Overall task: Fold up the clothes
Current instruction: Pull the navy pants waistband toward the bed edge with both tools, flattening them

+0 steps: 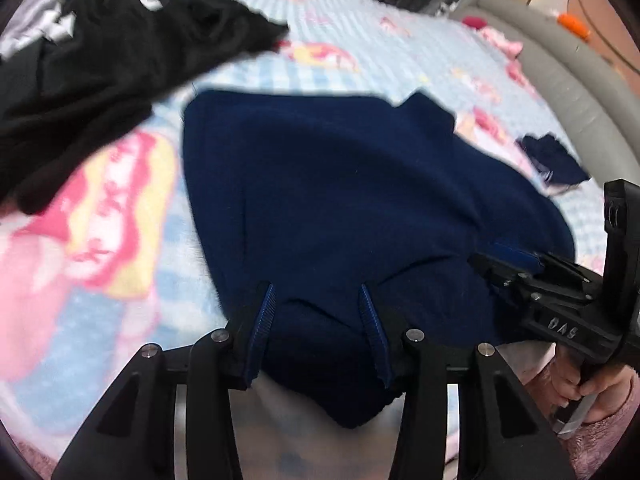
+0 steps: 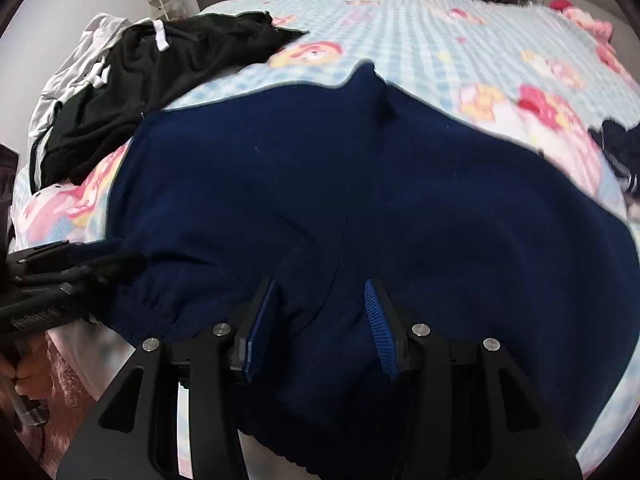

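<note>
Fabric fills the left wrist view: a dark navy knitted garment (image 1: 340,200) lies spread on the bed with its light blue checked, pink-cartoon-printed sheet (image 1: 120,240), reaching from between the fingers far ahead. The left gripper (image 1: 316,296) has its blue-ribbed fingers (image 1: 266,312) set wide, with the garment's near edge bunched between them; whether they pinch it I cannot tell. To the right of them the right gripper (image 1: 512,276) touches the same edge, a hand (image 1: 592,388) on its handle. Ahead left lies a black garment with white trim (image 1: 120,60); ahead right, a small dark cloth (image 1: 552,160).

In the right wrist view the right gripper (image 2: 320,292) likewise stands wide over the navy hem, grip uncertain. The left gripper (image 2: 100,264) enters left of it, reaching the garment's side.
</note>
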`<state>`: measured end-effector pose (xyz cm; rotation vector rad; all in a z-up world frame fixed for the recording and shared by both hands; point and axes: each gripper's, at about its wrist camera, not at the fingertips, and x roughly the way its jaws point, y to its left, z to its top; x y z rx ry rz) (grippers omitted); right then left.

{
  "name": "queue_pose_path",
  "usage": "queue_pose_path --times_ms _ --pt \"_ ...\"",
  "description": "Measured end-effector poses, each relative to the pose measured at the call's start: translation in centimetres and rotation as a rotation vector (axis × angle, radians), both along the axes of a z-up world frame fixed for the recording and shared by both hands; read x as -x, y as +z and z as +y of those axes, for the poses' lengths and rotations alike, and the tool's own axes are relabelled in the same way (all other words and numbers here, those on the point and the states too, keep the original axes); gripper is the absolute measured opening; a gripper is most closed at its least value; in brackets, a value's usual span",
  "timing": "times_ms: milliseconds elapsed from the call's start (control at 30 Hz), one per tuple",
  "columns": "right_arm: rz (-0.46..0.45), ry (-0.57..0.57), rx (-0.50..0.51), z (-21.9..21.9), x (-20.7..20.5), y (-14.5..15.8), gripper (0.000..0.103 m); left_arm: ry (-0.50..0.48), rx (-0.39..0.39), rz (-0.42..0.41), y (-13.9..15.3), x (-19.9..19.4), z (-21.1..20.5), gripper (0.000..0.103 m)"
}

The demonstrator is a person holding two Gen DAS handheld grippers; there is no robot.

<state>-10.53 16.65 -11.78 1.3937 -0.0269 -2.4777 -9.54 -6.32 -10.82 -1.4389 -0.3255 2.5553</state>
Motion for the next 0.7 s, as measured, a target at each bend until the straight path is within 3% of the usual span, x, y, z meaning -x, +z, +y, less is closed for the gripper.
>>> queue_pose_path --times_ms 67,167,267,333,433,567,700 --pt "0.036 -0.004 0.030 0.6 -0.6 1.7 0.046 0.020 -0.006 -0.015 -0.2 -0.4 -0.5 0.044" --pt "0.113 -0.021 -0.010 2.0 -1.6 3.5 0.051 0.050 -0.016 -0.037 -0.5 -1.1 -1.2 0.046" --pt "0.040 -0.085 -0.053 4.2 -1.6 1.7 0.052 0.081 -0.026 -0.059 -0.7 -1.7 -1.9 0.047" --pt "-0.019 -0.124 0.005 6.4 -1.9 0.5 0.047 0.091 -0.028 -0.064 -0.7 -2.1 -2.0 0.046" --pt "0.011 -0.154 0.106 9.1 -3.6 1.7 0.049 0.023 0.004 0.002 0.8 -2.1 0.5 0.045" --pt "0.102 -0.219 0.120 11.5 -5.5 3.4 0.053 -0.066 0.046 0.090 2.8 -2.1 3.8 0.045" --pt "0.045 -0.253 0.101 12.6 -5.1 2.3 0.053 -0.151 0.081 0.151 4.3 -2.0 7.5 0.045"
